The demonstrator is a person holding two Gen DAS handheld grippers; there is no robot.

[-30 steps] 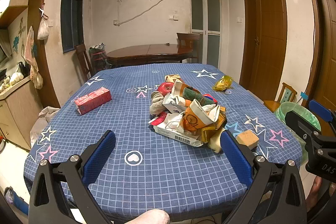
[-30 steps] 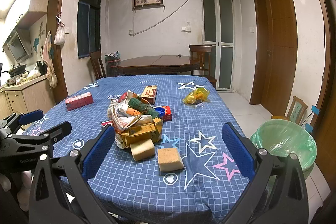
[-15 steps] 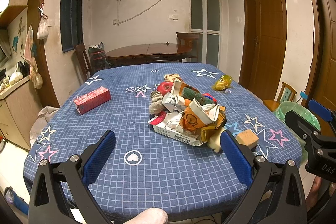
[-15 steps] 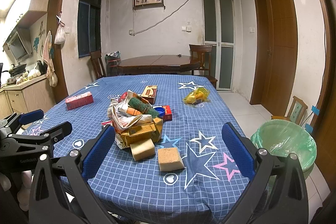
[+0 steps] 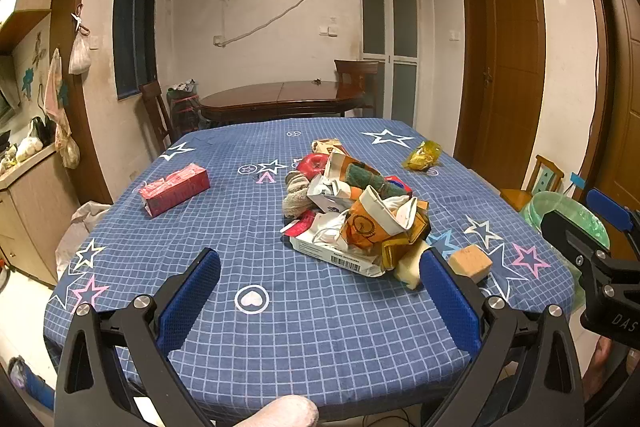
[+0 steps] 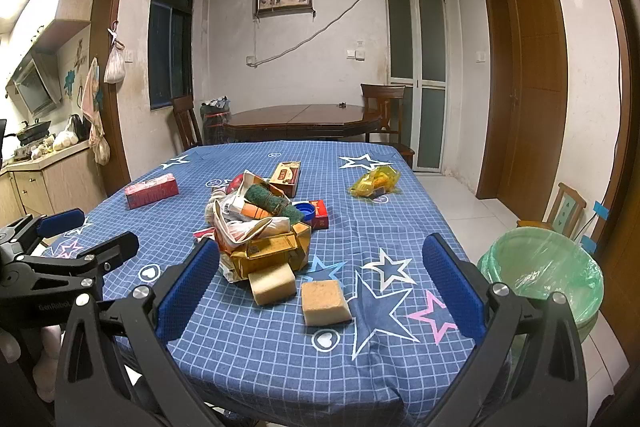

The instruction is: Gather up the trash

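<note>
A heap of trash [image 5: 352, 215] lies mid-table on the blue star cloth [image 5: 240, 227]: crumpled paper cups, cartons, wrappers, a green scouring pad. It also shows in the right wrist view [image 6: 260, 227]. Two sponges [image 6: 325, 302] [image 6: 272, 283] lie in front of it. A yellow bag [image 6: 375, 181] lies at the far right and a red box [image 5: 175, 189] at the left. My left gripper [image 5: 316, 291] is open and empty near the table's front edge. My right gripper [image 6: 320, 287] is open and empty, with both sponges between its fingers in view.
A bin lined with a green bag [image 6: 540, 279] stands on the floor right of the table. A small wooden chair [image 6: 564, 211] is behind it. A wooden table [image 6: 300, 121] with chairs stands at the back wall. A kitchen counter [image 6: 52, 179] is at the left.
</note>
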